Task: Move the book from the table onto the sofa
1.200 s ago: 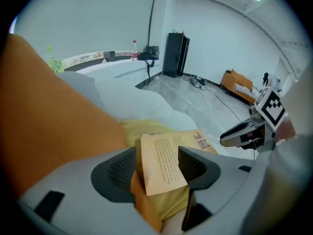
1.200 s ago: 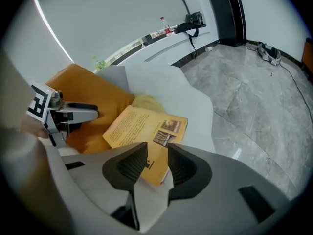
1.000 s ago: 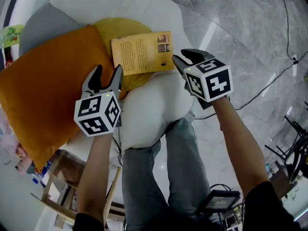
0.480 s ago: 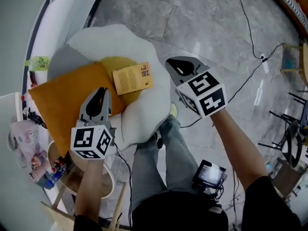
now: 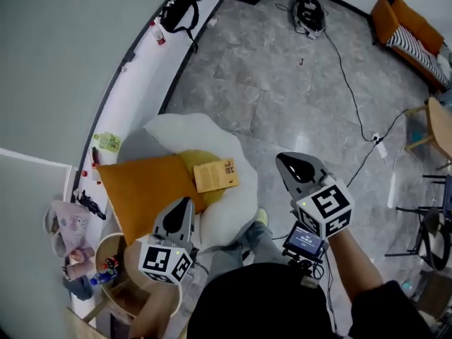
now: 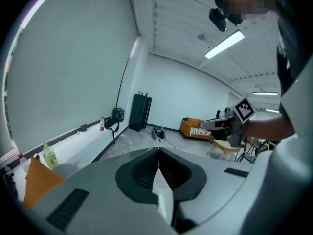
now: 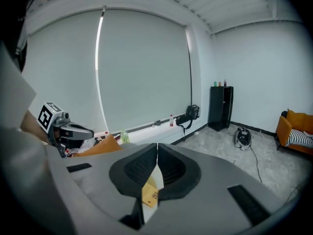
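The tan book [image 5: 216,176] lies flat on a yellow cushion [image 5: 192,162] on the white, soft sofa [image 5: 180,129], with an orange cushion [image 5: 145,193] beside it. Both grippers hang well above it, clear of the book. My left gripper [image 5: 183,203] is shut and empty; its jaws [image 6: 159,151] meet at the tips. My right gripper [image 5: 284,159] has just been closing and is shut too, with nothing between its jaws [image 7: 157,145]. Below its jaws a slice of the book [image 7: 150,195] shows through. Each gripper view shows the other gripper, the right gripper [image 6: 221,123] and the left gripper [image 7: 73,129].
A small round wooden table [image 5: 113,249] with clutter stands left of the sofa, by the wall. A cable [image 5: 353,69] runs over the grey stone floor. A black bag [image 5: 308,10] and an orange couch [image 5: 406,20] are far off. A device [image 5: 306,241] hangs at the person's waist.
Both grippers have risen and pulled back from the book, and their jaws have gone from open to shut. The book stays on the sofa. The head view now takes in much more floor.
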`<state>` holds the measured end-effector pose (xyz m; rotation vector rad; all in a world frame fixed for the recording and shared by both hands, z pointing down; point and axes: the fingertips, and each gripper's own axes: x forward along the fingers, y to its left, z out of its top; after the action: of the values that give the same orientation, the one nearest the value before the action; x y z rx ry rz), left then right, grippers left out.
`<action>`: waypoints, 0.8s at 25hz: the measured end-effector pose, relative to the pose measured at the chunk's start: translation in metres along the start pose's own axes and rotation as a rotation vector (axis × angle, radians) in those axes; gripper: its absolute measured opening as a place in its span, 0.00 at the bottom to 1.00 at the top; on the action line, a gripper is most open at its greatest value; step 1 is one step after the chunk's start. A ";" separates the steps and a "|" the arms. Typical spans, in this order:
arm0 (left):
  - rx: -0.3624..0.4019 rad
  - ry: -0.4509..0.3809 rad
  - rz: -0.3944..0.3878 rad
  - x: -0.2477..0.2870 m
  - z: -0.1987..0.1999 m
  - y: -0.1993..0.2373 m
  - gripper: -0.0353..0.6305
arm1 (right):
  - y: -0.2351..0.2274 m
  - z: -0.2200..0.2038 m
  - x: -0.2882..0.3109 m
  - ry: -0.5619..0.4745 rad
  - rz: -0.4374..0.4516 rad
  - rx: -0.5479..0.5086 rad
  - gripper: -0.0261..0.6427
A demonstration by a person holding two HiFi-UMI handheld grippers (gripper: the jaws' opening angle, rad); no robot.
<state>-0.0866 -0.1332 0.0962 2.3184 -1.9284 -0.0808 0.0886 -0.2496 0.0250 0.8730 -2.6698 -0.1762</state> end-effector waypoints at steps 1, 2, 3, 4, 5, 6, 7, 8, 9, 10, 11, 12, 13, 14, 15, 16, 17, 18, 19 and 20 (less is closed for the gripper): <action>-0.011 -0.027 0.001 -0.014 0.013 -0.008 0.07 | 0.002 0.013 -0.018 -0.024 -0.009 0.003 0.07; -0.018 -0.057 0.005 -0.026 0.025 -0.014 0.07 | 0.003 0.026 -0.034 -0.047 -0.020 0.004 0.07; -0.021 -0.088 0.011 -0.037 0.037 -0.019 0.07 | 0.003 0.038 -0.049 -0.072 -0.032 0.005 0.07; -0.022 -0.117 0.020 -0.046 0.048 -0.024 0.07 | 0.002 0.049 -0.064 -0.099 -0.048 0.002 0.07; -0.018 -0.144 0.028 -0.054 0.057 -0.028 0.07 | -0.001 0.060 -0.077 -0.129 -0.067 -0.005 0.06; -0.010 -0.167 0.034 -0.058 0.066 -0.032 0.07 | -0.004 0.069 -0.089 -0.160 -0.086 -0.014 0.07; 0.001 -0.185 0.036 -0.061 0.074 -0.035 0.07 | -0.007 0.077 -0.100 -0.188 -0.102 -0.022 0.07; 0.013 -0.200 0.034 -0.061 0.081 -0.038 0.07 | -0.009 0.083 -0.109 -0.213 -0.113 -0.028 0.07; 0.024 -0.212 0.029 -0.059 0.088 -0.040 0.07 | -0.011 0.088 -0.115 -0.232 -0.119 -0.036 0.07; 0.032 -0.222 0.023 -0.057 0.094 -0.042 0.07 | -0.013 0.090 -0.119 -0.247 -0.120 -0.044 0.07; 0.036 -0.230 0.018 -0.056 0.099 -0.043 0.07 | -0.013 0.092 -0.121 -0.259 -0.122 -0.049 0.07; 0.034 -0.237 0.013 -0.054 0.103 -0.044 0.07 | -0.014 0.093 -0.122 -0.267 -0.128 -0.050 0.07; 0.029 -0.243 0.010 -0.053 0.106 -0.044 0.07 | -0.016 0.094 -0.123 -0.269 -0.137 -0.047 0.07; 0.025 -0.249 0.007 -0.051 0.108 -0.046 0.07 | -0.019 0.095 -0.124 -0.264 -0.149 -0.040 0.07; 0.023 -0.255 0.004 -0.050 0.111 -0.047 0.07 | -0.020 0.096 -0.126 -0.250 -0.158 -0.033 0.07; 0.024 -0.260 0.000 -0.048 0.113 -0.050 0.07 | -0.021 0.096 -0.127 -0.231 -0.164 -0.027 0.07; 0.027 -0.263 -0.006 -0.047 0.115 -0.052 0.07 | -0.023 0.095 -0.129 -0.224 -0.166 -0.023 0.07; 0.031 -0.265 -0.011 -0.046 0.117 -0.053 0.07 | -0.024 0.094 -0.130 -0.235 -0.165 -0.023 0.07; 0.036 -0.268 -0.015 -0.044 0.118 -0.055 0.07 | -0.026 0.093 -0.130 -0.253 -0.165 -0.025 0.07; 0.040 -0.270 -0.019 -0.043 0.120 -0.055 0.07 | -0.028 0.093 -0.131 -0.261 -0.167 -0.026 0.07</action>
<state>-0.0549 -0.0888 -0.0315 2.4615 -2.0420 -0.3799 0.1714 -0.1930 -0.1034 1.1351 -2.8207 -0.3878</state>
